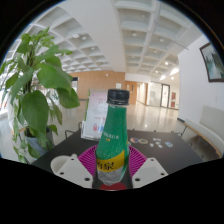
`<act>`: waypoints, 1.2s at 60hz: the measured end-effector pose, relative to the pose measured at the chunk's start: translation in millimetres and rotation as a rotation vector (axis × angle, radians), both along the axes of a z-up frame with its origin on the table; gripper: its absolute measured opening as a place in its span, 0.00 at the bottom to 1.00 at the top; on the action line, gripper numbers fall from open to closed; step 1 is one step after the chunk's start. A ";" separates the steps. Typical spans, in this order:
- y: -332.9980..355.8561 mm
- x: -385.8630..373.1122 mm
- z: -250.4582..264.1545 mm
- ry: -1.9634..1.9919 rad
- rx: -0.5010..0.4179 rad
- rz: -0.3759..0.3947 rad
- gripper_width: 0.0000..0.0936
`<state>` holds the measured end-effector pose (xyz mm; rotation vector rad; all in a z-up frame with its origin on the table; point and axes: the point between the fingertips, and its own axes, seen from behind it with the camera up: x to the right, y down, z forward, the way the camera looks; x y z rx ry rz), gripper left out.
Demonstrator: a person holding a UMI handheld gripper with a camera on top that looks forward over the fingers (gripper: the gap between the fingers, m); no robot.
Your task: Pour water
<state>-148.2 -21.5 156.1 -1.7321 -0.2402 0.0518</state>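
A green plastic bottle (113,130) with a dark cap and a yellow label band stands upright between my fingers. My gripper (111,172) is shut on the bottle's lower body, and the pink pads (89,160) press on it at both sides. The bottle is held up in front of the camera, above a dark table (150,145). I see no cup or other vessel.
A tall leafy potted plant (38,95) stands to the left, close by. The dark table carries a few small coloured stickers (160,143). Beyond is a large open hall with a coffered ceiling and a grey sofa (205,130) at the right.
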 end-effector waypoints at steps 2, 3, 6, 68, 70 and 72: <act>1.3 17.1 -14.2 0.005 -0.023 -0.002 0.42; 1.5 20.7 -21.5 0.005 -0.034 -0.004 0.42; 4.7 -2.8 -41.3 0.003 -0.066 -0.019 0.42; -247.9 26.2 5.3 -0.044 -0.150 -0.166 0.91; -259.1 26.6 5.8 -0.053 -0.155 -0.167 0.91; -268.7 28.5 6.3 -0.054 -0.160 -0.179 0.91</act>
